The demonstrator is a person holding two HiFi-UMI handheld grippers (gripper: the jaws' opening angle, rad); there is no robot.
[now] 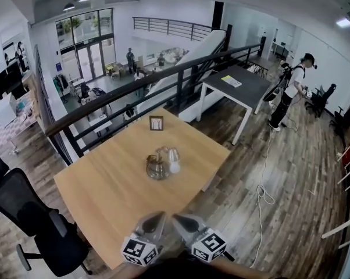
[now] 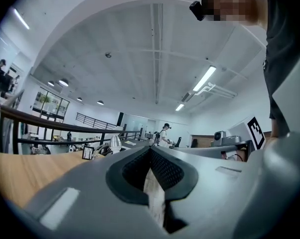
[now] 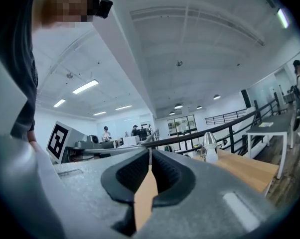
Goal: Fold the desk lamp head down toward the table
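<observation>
The desk lamp point(image 1: 162, 163) stands near the middle of the wooden table point(image 1: 105, 196), with a round metallic base and a silvery cone head with a white bulb end point(image 1: 174, 159). It shows small and far off in the left gripper view point(image 2: 113, 143) and in the right gripper view point(image 3: 210, 146). My left gripper point(image 1: 157, 216) and right gripper point(image 1: 178, 219) hover side by side over the table's near corner, well short of the lamp. Both point level. The left gripper point(image 2: 151, 148) has its jaws together with nothing between them, and so does the right gripper point(image 3: 150, 150).
A small picture frame point(image 1: 156, 123) stands at the table's far edge behind the lamp. A black office chair point(image 1: 38, 222) sits at the table's left. A dark railing point(image 1: 163, 83) runs behind. A grey table point(image 1: 236, 86), a standing person point(image 1: 291, 92) and a floor cable point(image 1: 262, 192) lie to the right.
</observation>
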